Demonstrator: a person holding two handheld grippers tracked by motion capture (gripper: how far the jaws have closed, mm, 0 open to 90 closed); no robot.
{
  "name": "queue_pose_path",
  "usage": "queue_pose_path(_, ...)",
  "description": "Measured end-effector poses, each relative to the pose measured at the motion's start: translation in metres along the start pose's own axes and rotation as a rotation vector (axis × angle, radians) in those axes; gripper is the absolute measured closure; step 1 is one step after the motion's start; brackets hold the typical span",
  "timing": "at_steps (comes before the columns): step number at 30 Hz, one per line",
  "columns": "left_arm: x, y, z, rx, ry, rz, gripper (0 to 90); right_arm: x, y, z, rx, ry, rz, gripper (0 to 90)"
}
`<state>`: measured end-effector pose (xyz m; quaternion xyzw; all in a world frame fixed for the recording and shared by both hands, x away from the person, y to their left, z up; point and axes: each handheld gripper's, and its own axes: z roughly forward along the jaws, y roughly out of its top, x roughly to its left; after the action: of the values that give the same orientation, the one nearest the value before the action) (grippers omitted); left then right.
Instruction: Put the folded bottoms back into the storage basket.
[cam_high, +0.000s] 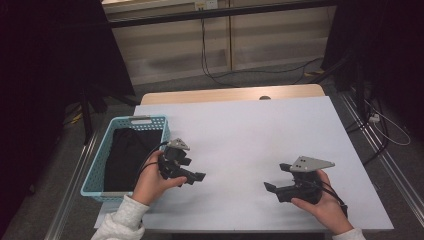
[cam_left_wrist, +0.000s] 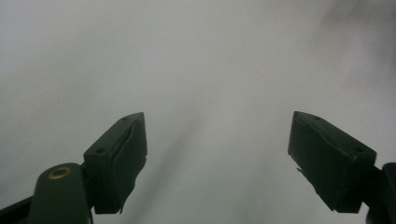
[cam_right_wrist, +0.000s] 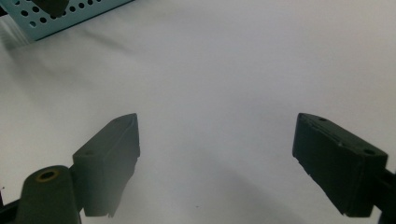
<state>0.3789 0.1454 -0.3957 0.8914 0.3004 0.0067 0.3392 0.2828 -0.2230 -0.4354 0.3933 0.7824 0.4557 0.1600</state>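
Your tabletop (cam_high: 250, 135) is covered with a plain white sheet, and a strip of bare pale wood shows along its far edge. Beyond it the floor is grey, a cream wall panel runs across the back, and black cables (cam_high: 210, 60) hang down that wall and trail over the floor. Dark curtains close off both sides of the room, and metal rails run along the floor to left and right.

At the left edge of the tabletop stands a light blue perforated basket (cam_high: 100, 170) with a black cloth (cam_high: 127, 157) lying inside it. The cloth is so dark that you cannot make out its folds or what kind of garment it is. The basket's near corner is hidden behind your left hand and sleeve.

Your left tongs (cam_high: 197, 177) are just to the right of the basket, over the white sheet; in the left gripper view (cam_left_wrist: 217, 154) they stand wide apart with nothing between them, only blurred white surface ahead. Your right tongs (cam_high: 270, 187) are well apart from the basket, toward the right front of the tabletop, pointing left. In the right gripper view (cam_right_wrist: 217, 158) they too gape empty, and a corner of the basket (cam_right_wrist: 60, 16) is cut off at the top left.

A small pale plate sits high on the back wall; any print on it is too small to read.
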Motion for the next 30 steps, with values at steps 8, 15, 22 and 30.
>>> queue_pose_path(8,-0.005,-0.006,0.006,-0.001,-0.015,-0.007,18.2,-0.005,-0.005,-0.007,0.01,-0.011,0.006,13.9)
queue_pose_path(15,-0.004,-0.011,0.009,-0.015,-0.027,-0.014,17.6,-0.009,-0.009,-0.014,0.012,-0.021,0.011,13.8)
queue_pose_path(22,-0.004,-0.016,0.012,-0.024,-0.029,-0.02,17.1,-0.013,-0.013,-0.018,0.02,-0.029,0.013,13.6)
queue_pose_path(30,-0.006,-0.021,0.016,-0.025,-0.039,-0.012,16.2,-0.018,-0.019,-0.024,0.028,-0.041,0.017,13.5)
